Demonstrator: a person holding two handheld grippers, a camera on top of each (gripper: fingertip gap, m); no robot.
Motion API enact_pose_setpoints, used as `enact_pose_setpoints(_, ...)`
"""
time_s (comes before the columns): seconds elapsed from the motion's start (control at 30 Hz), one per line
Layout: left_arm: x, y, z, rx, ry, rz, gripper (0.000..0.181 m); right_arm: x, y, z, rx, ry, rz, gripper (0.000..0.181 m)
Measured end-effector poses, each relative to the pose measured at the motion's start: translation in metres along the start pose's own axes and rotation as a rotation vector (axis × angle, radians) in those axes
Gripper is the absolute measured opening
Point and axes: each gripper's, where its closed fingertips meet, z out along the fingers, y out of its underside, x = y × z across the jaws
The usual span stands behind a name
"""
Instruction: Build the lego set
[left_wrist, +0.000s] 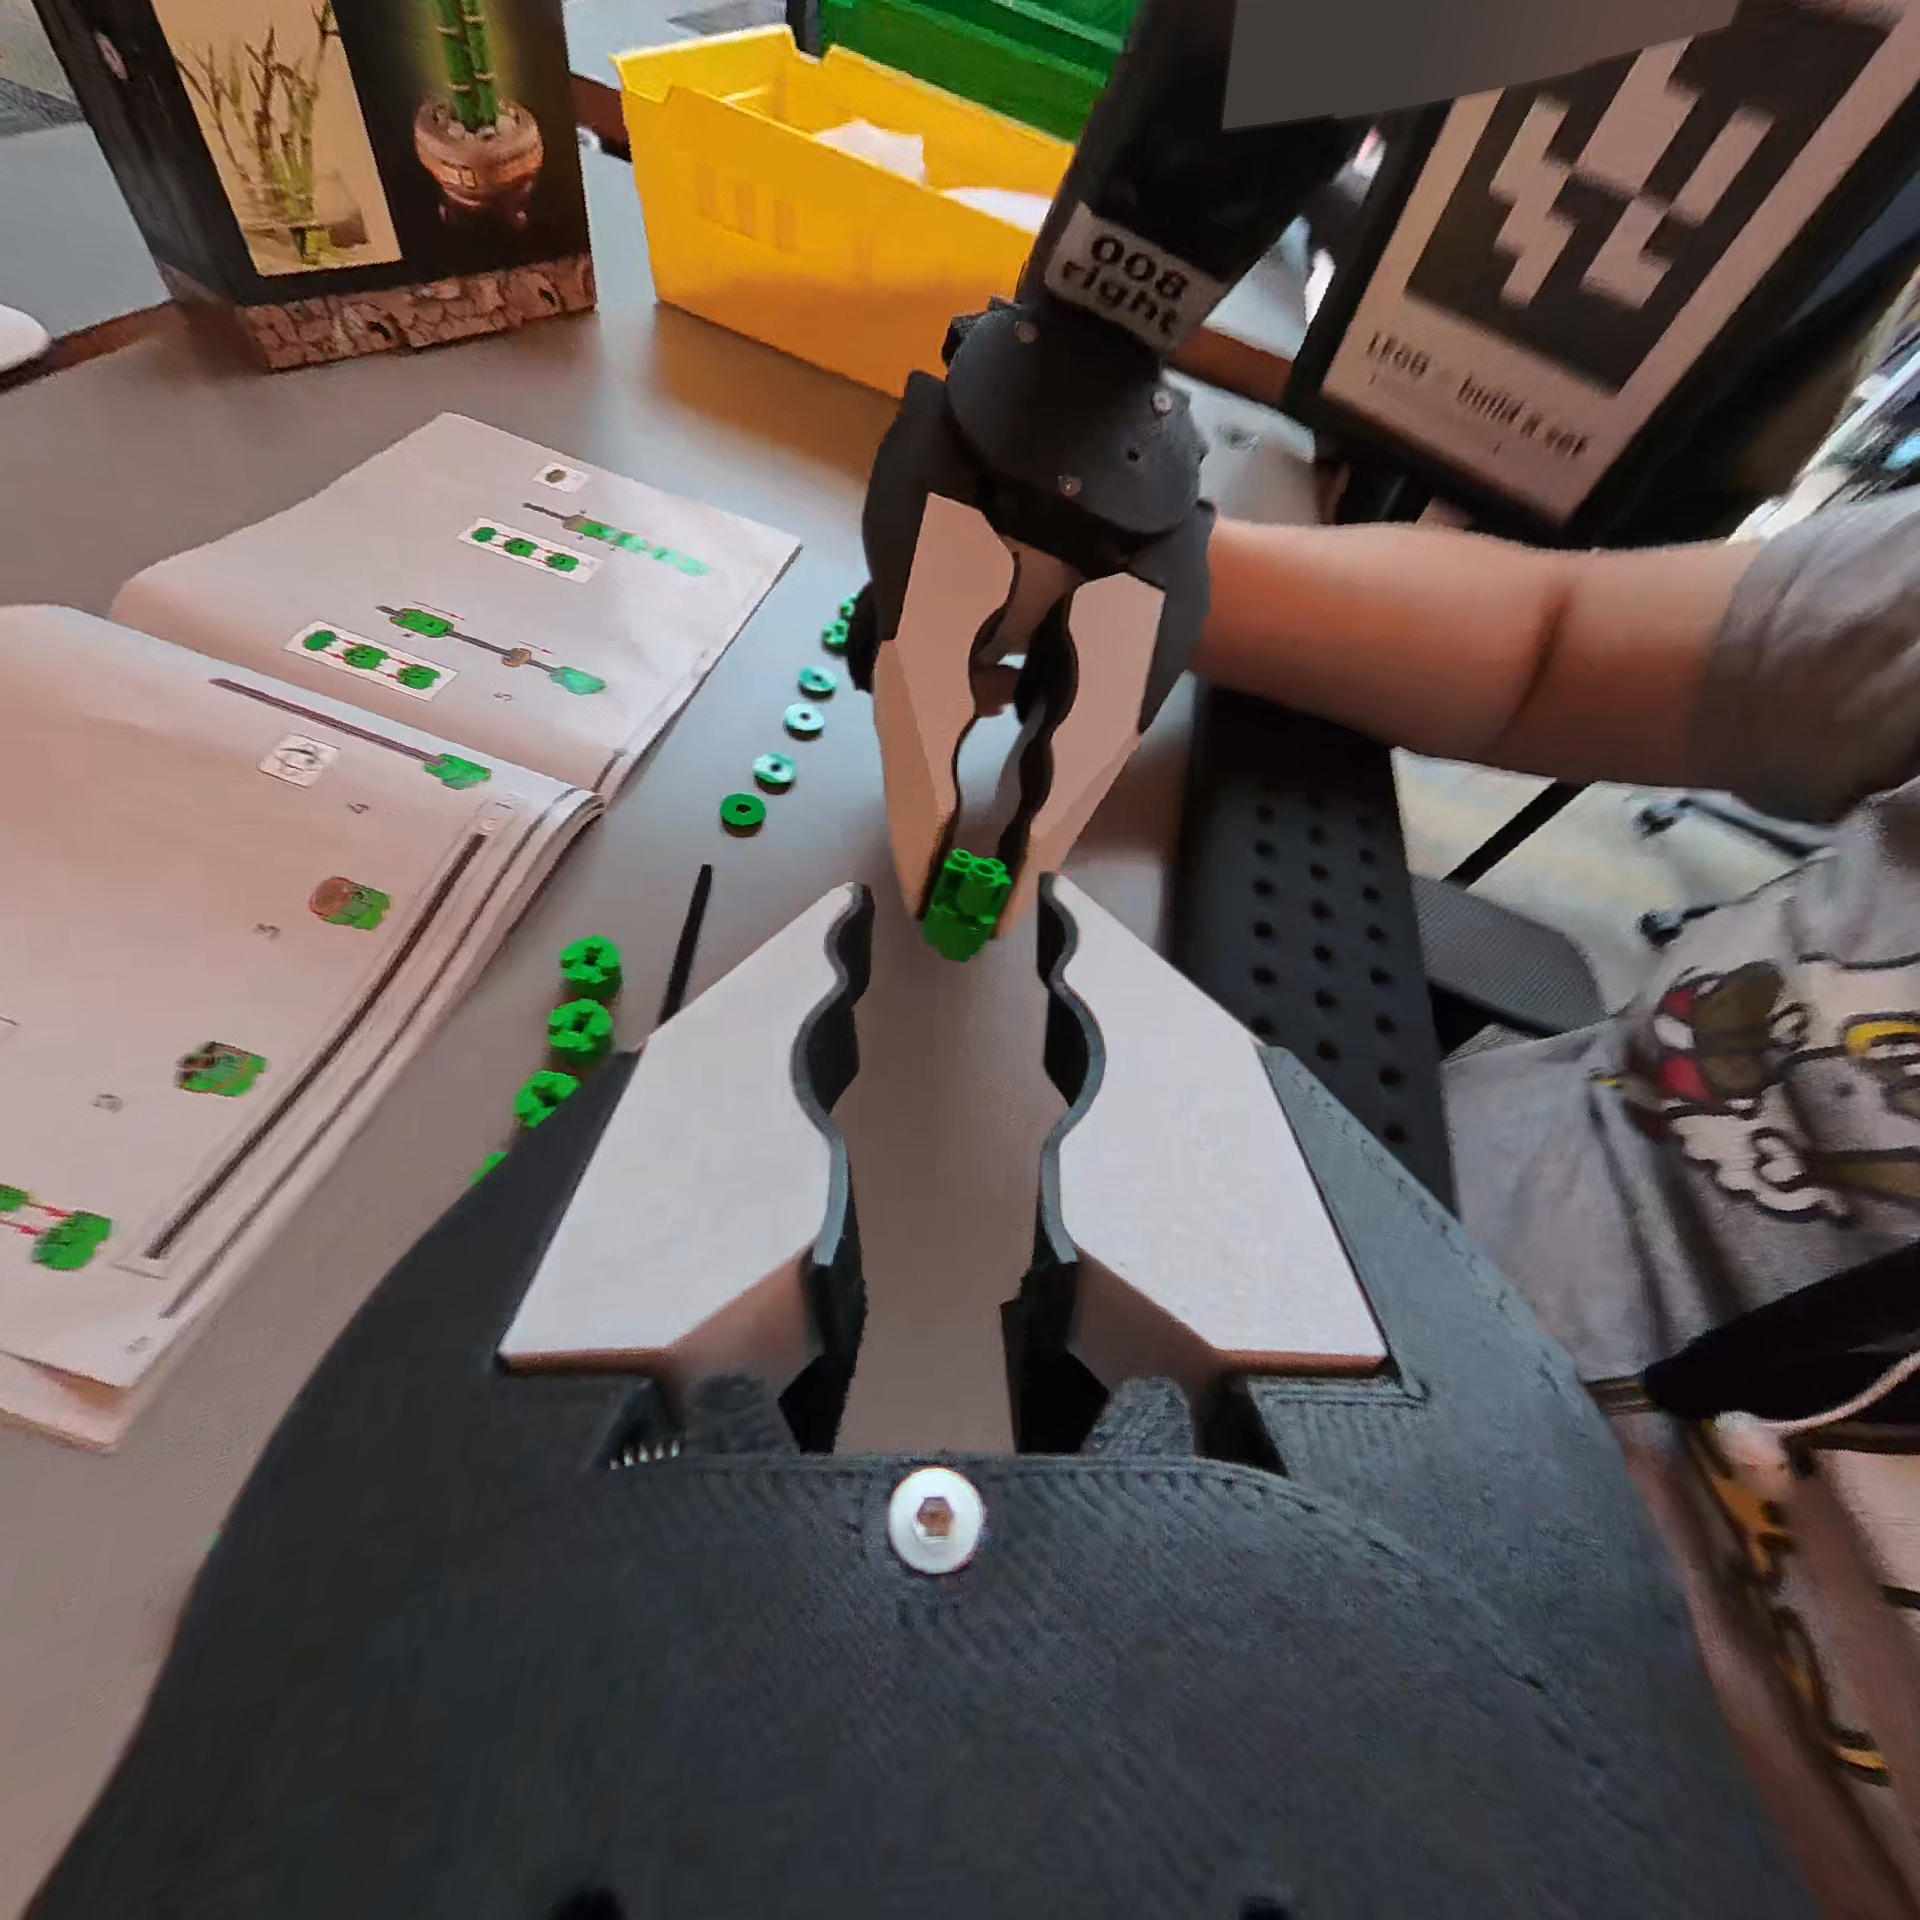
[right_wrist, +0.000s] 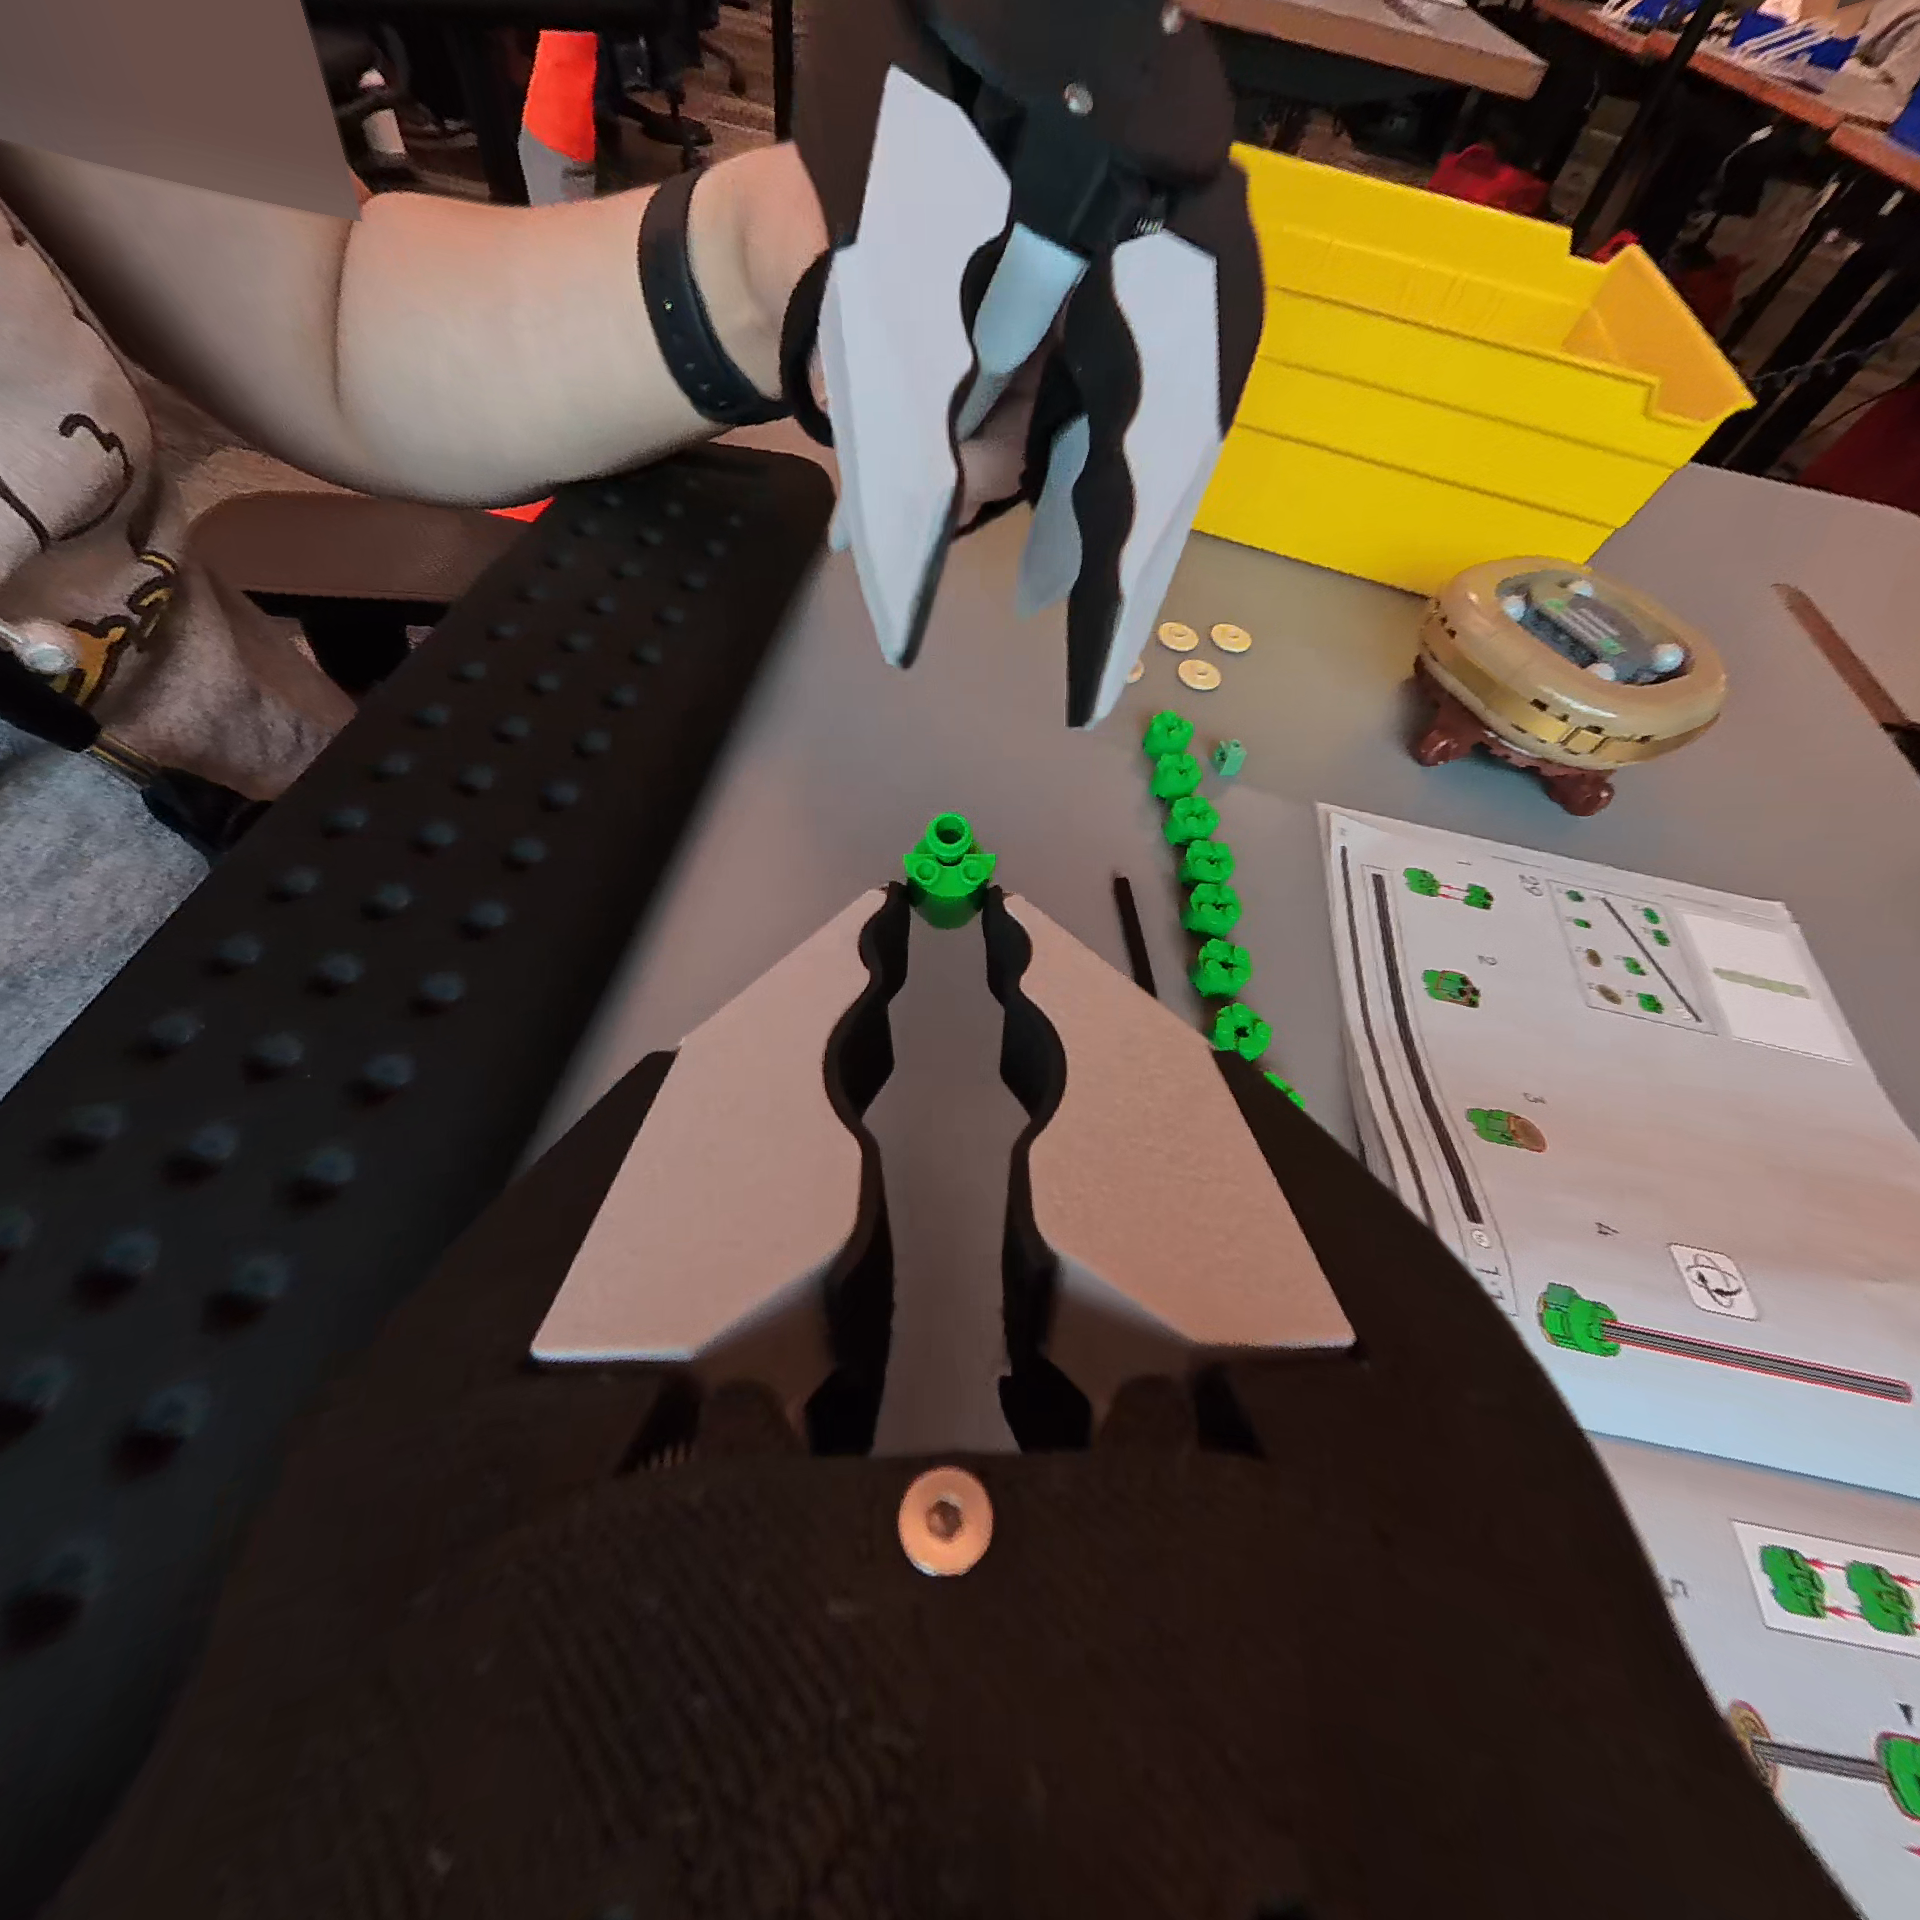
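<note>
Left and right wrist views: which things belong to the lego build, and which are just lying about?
Belongs:
- small bright green round lego piece, gripped by right tongs
- row of green round bricks
- thin black rod
- open paper instruction booklet
- left tongs, open

Lying about:
- yellow plastic bin
- black perforated chair armrest

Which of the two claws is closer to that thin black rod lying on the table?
Right. The right gripper, shut on a green piece, sits at table level just beside the black rod. The left gripper is open and hangs above the table, farther off.
</note>
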Motion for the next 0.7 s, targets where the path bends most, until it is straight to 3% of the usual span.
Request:
enact_pose_setpoints(0.1, 0.000, 0.004, 0.001, 0.024, -0.031, 0.025, 0.029, 0.003, 0.000, 0.000, -0.017, 0.030, -0.005, 0.013)
enact_pose_setpoints(0.23, -0.001, 0.008, 0.007, -0.022, -0.188, 0.273, 0.020, 0.004, 0.005, 0.003, -0.060, 0.051, -0.027, 0.013)
enact_pose_setpoints(0.7, 0.004, 0.014, 0.014, -0.073, -0.152, 0.380, 0.011, -0.002, 0.005, 0.007, -0.085, 0.041, -0.061, 0.013)
